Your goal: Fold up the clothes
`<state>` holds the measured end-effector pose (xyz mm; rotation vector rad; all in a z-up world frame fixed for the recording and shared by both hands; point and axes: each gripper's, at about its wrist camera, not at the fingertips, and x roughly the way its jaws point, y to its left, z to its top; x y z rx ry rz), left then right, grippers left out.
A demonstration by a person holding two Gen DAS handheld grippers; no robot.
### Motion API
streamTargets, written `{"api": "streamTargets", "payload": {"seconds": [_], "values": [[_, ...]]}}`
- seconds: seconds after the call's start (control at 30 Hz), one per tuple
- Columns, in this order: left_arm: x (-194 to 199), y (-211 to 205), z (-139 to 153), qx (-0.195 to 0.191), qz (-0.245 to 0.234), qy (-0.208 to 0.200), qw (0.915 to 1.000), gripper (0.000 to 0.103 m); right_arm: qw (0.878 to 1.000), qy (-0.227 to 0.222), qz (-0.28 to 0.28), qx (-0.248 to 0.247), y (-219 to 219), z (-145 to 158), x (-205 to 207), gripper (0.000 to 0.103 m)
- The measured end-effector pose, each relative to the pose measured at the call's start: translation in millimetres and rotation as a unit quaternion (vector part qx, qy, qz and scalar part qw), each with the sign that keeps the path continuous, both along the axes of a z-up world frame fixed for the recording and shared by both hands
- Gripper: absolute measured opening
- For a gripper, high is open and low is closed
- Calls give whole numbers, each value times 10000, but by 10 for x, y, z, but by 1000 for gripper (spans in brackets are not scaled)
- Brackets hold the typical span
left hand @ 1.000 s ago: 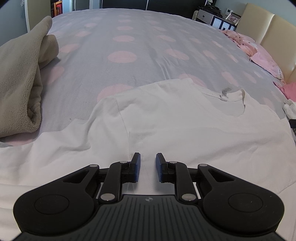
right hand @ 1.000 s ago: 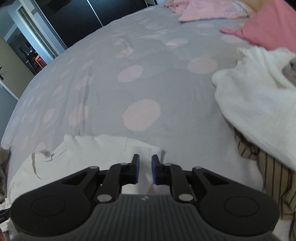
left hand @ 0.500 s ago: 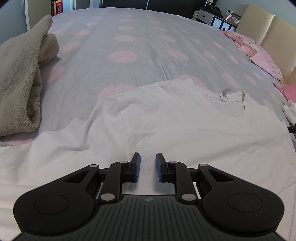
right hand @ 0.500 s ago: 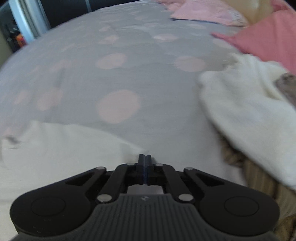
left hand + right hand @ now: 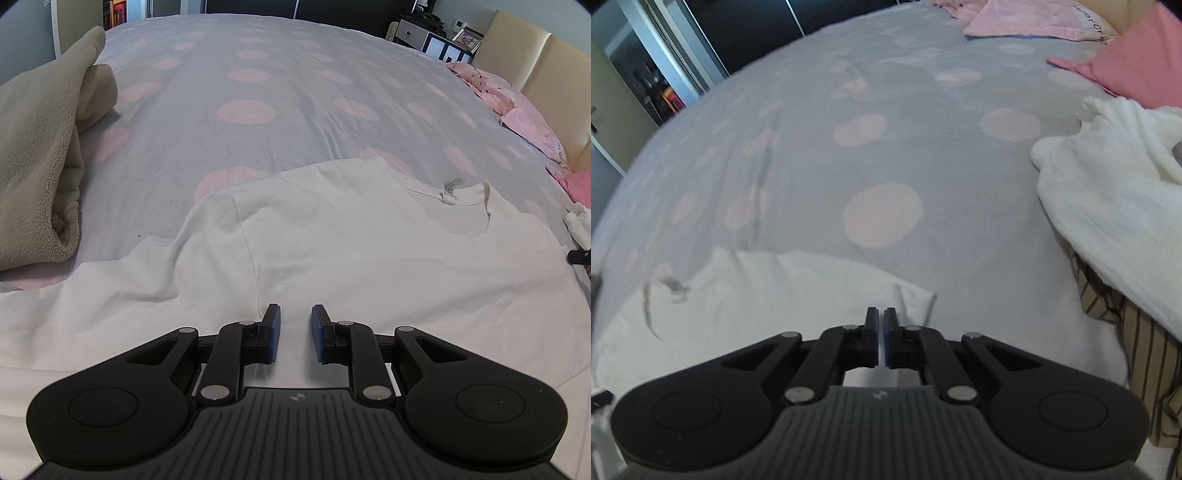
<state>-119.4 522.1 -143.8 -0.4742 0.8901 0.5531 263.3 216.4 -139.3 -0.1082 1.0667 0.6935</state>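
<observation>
Lies flat on the bed, collar at 1 o'clock: the shirt, spread for folding. Hovers low over its near hem, jaws spread, astride a seam, likely lining up a pinch: left gripper. Pinches a thin white layer near the shirt's 3 o'clock edge, jaws nearly pressed together, probably to fold: right gripper.

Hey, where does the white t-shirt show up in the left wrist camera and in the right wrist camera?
Left wrist view: the white t-shirt fills the lower middle, spread flat, collar and label toward upper right, under the open left gripper.
Right wrist view: its edge lies at lower left, with the right gripper shut on it.
Shared landmark: the grey bedspread with pink dots.
</observation>
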Motion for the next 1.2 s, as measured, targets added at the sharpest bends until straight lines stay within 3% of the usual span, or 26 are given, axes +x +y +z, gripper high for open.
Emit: {"api": "streamTargets", "payload": {"seconds": [0.07,0.2,0.3,0.43,0.6,0.67,0.73,0.77,0.97,1.1,1.2], "values": [[-18,23,-3,17,4,15,10000,8,9994,-89,-104,-308,-25,-120,23,0],[-59,67,17,21,74,48,10000,4,9992,-143,-160,-344,-71,-101,72,0],[-92,59,73,546,275,472,9970,5,9986,-320,-166,-377,-89,16,39,3],[-227,128,139,216,443,101,9987,5,9992,-344,177,-108,-31,186,-131,5],[-315,103,272,296,501,124,9982,8,9969,-288,730,27,96,320,-456,6],[-443,132,358,320,606,30,9976,14,9956,-262,898,56,113,362,-582,10],[-612,177,444,343,765,-32,9965,17,9940,-235,1066,79,128,402,-709,31],[-709,206,480,336,868,-52,9956,17,9931,-220,1152,66,129,411,-776,32],[-1380,298,694,327,1528,-72,9877,18,9851,-86,1719,17,164,420,-1227,32],[-1857,310,845,389,2061,-75,9777,30,9801,-116,1984,5,172,468,-1490,36],[-2241,339,917,336,2596,-182,9650,39,9778,-195,2086,6,162,534,-1638,41]]}}
